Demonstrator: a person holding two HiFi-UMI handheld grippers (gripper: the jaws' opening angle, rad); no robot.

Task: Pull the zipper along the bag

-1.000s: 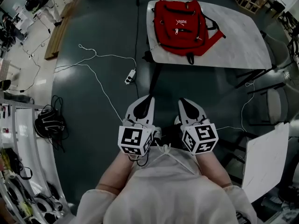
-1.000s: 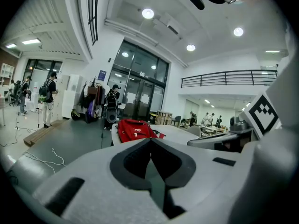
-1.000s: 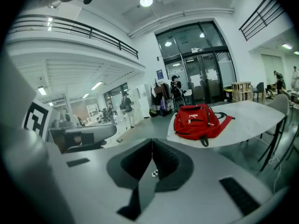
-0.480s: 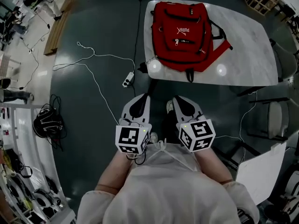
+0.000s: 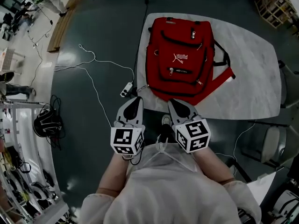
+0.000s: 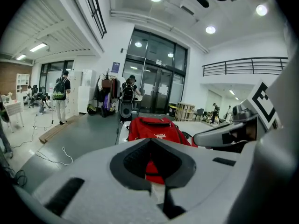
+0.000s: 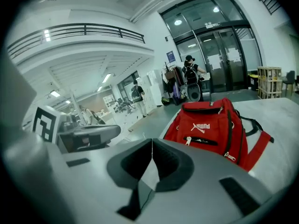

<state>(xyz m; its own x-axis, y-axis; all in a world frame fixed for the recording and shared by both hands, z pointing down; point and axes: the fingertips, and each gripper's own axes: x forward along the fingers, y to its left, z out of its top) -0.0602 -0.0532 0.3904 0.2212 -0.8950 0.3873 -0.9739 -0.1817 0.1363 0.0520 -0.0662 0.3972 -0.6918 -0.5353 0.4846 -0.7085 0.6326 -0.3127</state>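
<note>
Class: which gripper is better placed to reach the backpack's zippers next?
Probably the right gripper: it lines up with the red backpack's zipper pulls; the left gripper sits left of it.

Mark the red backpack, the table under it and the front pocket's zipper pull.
red backpack point(image 5: 180, 59): head view, front panel at the logo.
table point(image 5: 252, 73): head view, bare top to the right of the bag.
zipper pull point(image 7: 188, 141): right gripper view, the pale tab below the logo.
</note>
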